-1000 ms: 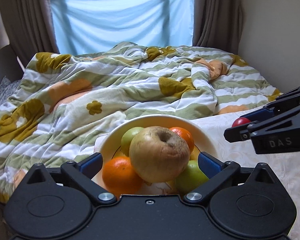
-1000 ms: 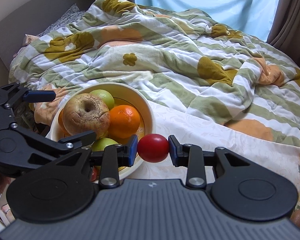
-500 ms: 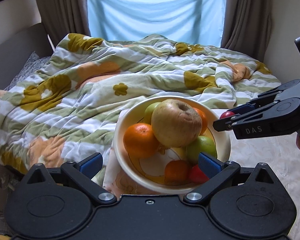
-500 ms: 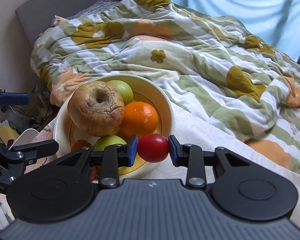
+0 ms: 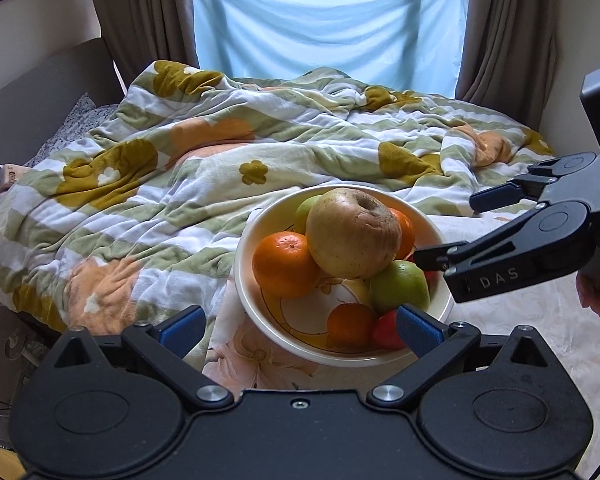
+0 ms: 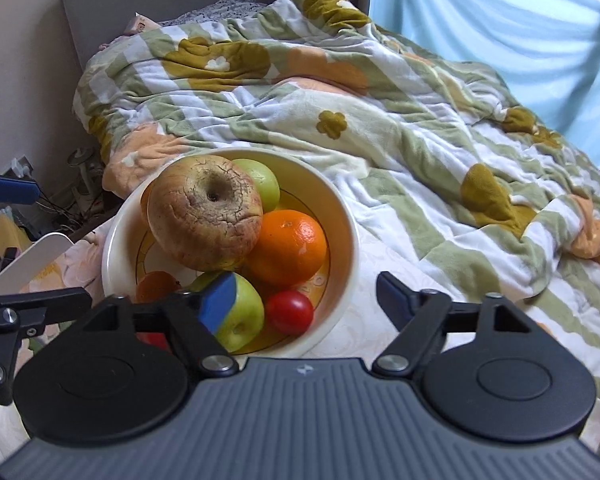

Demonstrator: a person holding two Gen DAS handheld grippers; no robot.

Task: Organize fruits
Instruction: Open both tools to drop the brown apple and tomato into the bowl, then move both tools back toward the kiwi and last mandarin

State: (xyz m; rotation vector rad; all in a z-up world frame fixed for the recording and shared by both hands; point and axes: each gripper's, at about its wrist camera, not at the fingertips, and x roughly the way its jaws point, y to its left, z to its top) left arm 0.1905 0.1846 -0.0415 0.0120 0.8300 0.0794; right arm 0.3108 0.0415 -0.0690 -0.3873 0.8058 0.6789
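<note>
As right gripper [image 6: 300, 300] opens, empty | tomato [image 6: 289, 312] sits loose in bowl [image 6: 350, 236] | lift straight up, avoid nudging fruit | left gripper [image 5: 298, 330] wide open, empty

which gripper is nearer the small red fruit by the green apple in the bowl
Right. The right gripper hangs just above the small red fruit, its opening jaws clear of it; the left gripper, open, sits at the bowl's opposite rim.

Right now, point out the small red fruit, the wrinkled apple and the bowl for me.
small red fruit [image 6: 289, 312], right wrist view, middle of its skin.
wrinkled apple [image 6: 204, 212], right wrist view, beside its stem dimple.
bowl [image 6: 350, 236], right wrist view, on its cream rim.
</note>
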